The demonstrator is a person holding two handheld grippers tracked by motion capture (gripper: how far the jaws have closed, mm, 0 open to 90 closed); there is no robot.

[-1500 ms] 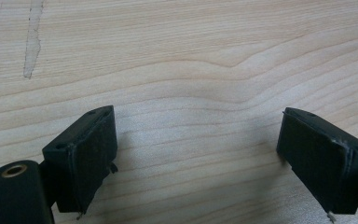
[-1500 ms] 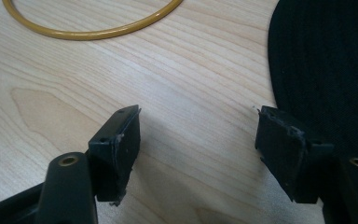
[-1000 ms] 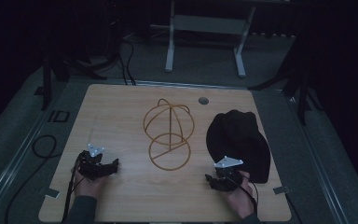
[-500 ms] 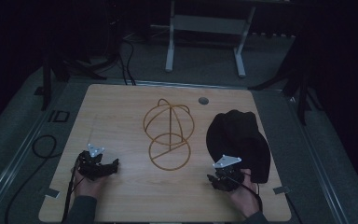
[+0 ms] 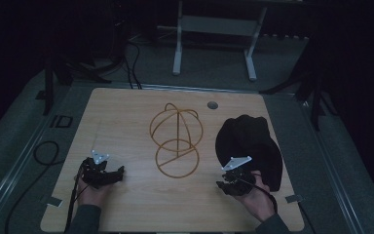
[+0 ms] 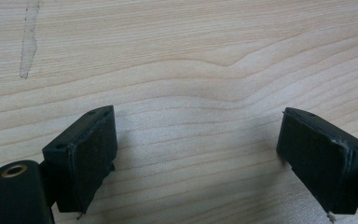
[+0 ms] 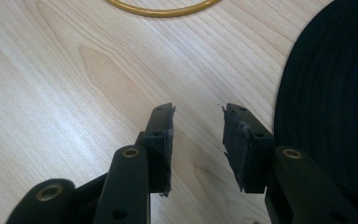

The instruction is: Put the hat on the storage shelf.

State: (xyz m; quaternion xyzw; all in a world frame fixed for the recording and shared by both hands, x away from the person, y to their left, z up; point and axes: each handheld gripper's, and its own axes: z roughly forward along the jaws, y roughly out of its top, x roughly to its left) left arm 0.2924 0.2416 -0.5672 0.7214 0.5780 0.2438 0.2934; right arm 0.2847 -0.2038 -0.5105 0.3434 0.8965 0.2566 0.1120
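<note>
At the near edge of the pale wooden table, whose grain runs in long wavy bands, two hands each hold a black gripper. The left gripper rests toward the near left corner with its blocky, matte rubber-faced jaws spread wide over bare wood, nothing between them. The right gripper, toward the near right corner, has just been closing its jaws; they stand a narrow gap apart with only wood showing between the frayed pads, gripping nothing. Just beside it, along the right edge, lies the black cap, a soft, rounded dome of dark ribbed fabric; in the right gripper view its curved rim sits close beside the right-hand jaw, though contact cannot be told. Farther in, at the table's middle, stands a gold wire stand, a flat ring base carrying a hooped cage. Beyond it, near the far edge, is a small round grey grommet.
</note>
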